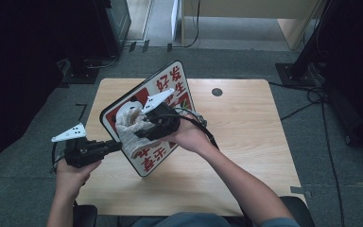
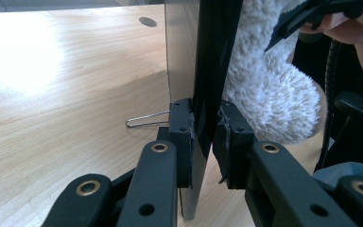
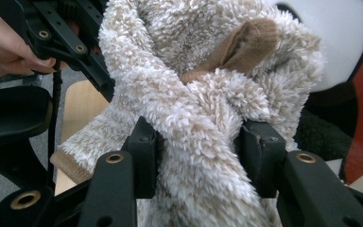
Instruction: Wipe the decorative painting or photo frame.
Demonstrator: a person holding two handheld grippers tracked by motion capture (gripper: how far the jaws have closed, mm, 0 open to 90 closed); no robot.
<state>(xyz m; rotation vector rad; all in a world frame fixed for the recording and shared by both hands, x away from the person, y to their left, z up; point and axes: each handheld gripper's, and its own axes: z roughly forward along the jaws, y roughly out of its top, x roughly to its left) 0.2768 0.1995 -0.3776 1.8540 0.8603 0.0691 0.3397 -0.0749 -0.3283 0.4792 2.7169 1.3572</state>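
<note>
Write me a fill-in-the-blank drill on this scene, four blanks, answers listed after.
1. The left tool is clamped on the edge of the ____, which has red characters printed on it.
2. The right tool is shut on a fluffy ____.
3. The sign stands tilted above a ____ table.
4. Beside the sign's back, a metal ____ lies on the table.

Missing words: sign; sock; wooden; paper clip

Fluffy cream sock (image 1: 131, 126) pressed against tilted sign (image 1: 170, 85).
</note>
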